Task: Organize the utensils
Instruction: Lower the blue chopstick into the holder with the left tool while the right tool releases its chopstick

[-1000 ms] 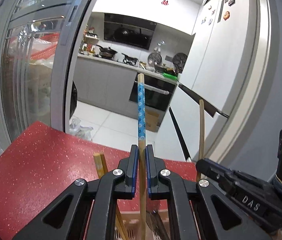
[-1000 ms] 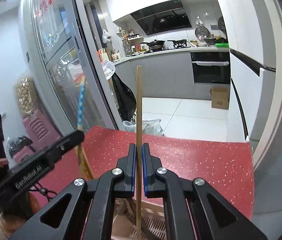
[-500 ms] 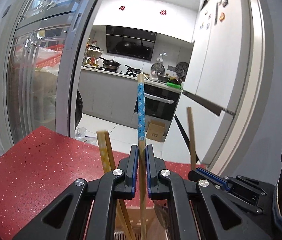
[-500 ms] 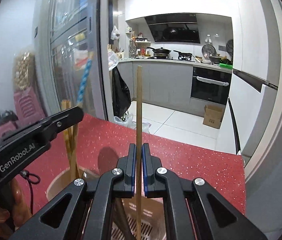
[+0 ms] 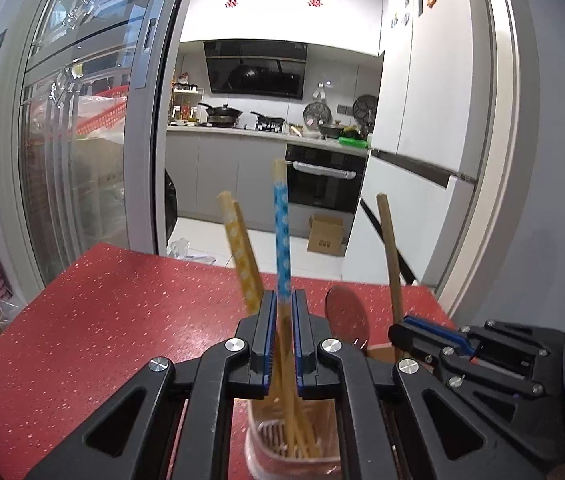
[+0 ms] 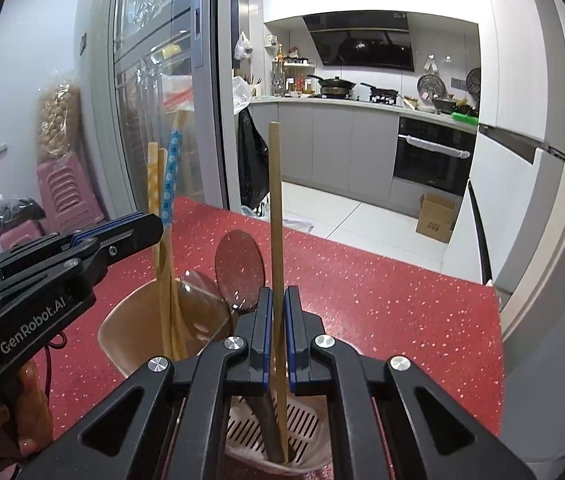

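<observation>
Red speckled counter [image 6: 382,304], filling the lower half of both wrist views, with a kitchen doorway beyond.

Beige utensil holder [image 6: 122,332] standing on the counter, directly below both grippers; slotted drain floor visible inside (rim partly hidden by the black gripper frames).

Left gripper [image 5: 282,344], jaws pinching a chopstick with a blue patterned top [image 5: 281,236]; chopstick nearly upright, lower end reaching down into the holder. Same gripper seen from the side in the right wrist view, held by a hand [image 6: 14,420] at the lower left.

Right gripper [image 6: 277,336], jaws pressed onto a plain wooden chopstick [image 6: 275,208]; chopstick upright, tip resting near the holder's slotted floor.

Two spoons already standing in the holder, bowls up: a darker one [image 6: 239,268] just left of the plain chopstick, and a paler one [image 6: 202,304] in front of it.

Pair of chopsticks with yellow patterned tops [image 5: 238,248] leaning in the holder, just left of the blue-topped one.
</observation>
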A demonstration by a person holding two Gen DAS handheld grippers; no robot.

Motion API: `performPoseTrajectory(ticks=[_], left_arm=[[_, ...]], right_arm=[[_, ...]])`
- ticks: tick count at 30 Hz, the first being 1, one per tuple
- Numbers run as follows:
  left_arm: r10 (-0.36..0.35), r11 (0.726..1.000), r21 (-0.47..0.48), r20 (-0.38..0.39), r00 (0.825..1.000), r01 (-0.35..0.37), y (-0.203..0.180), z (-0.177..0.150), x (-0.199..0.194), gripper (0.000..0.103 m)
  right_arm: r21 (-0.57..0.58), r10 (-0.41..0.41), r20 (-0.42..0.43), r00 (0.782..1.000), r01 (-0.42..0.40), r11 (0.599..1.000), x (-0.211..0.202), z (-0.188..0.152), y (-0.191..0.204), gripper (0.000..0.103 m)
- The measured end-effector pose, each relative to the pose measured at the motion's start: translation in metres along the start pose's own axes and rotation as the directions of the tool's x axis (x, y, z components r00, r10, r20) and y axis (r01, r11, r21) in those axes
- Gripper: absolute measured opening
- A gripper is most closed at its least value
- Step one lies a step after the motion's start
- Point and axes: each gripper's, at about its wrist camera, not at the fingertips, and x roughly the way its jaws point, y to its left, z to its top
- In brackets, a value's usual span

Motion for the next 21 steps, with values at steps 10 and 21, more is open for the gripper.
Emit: performPoseTrajectory(ticks=[10, 21], left_arm=[[0.018, 1.0, 0.002, -0.093, 0.996, -0.018, 0.009, -0.011, -0.019, 0.034], [0.055, 0.997, -0.034, -0.26, 0.964, -0.066, 0.022, -0.043, -0.054, 0.034]], right_arm=[[0.019, 0.036, -0.076, 0.996, -0.034, 0.999, 0.004, 0.0, 0.001, 0.021], [0.064, -0.002, -0.04, 0.999, 0.004, 0.998, -0.049, -0.005, 0.012, 0.07]])
